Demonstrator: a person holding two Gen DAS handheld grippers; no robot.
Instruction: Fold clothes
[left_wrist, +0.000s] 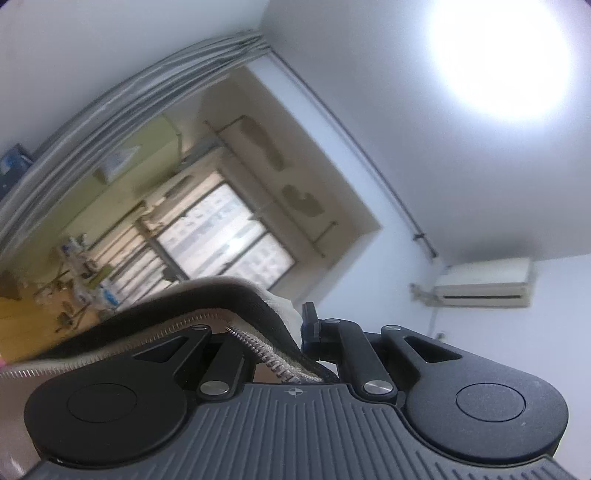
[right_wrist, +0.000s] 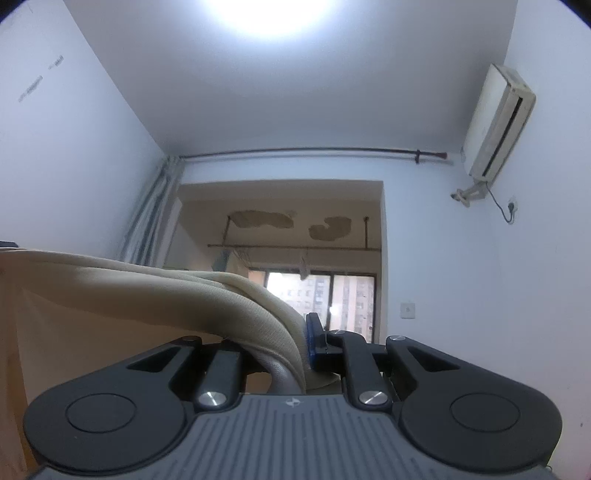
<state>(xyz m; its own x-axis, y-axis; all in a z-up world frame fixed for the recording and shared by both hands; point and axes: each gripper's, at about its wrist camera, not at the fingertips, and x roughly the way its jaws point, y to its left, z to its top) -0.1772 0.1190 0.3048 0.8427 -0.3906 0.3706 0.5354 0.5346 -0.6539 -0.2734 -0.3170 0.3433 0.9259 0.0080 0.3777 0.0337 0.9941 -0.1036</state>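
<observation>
Item, beige zip-up garment (right_wrist: 155, 295), lifted into lower left of both frames: I hold its zipper edge (left_wrist: 255, 345) clamped in the left tool (left_wrist: 295, 332), bunched cloth in the right tool (right_wrist: 301, 339); risk, thick fold slipping from the right grip.

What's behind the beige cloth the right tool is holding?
Behind the beige cloth, a curtain and part of the window show. The right tool grips it; whatever is lower left stays covered.
</observation>
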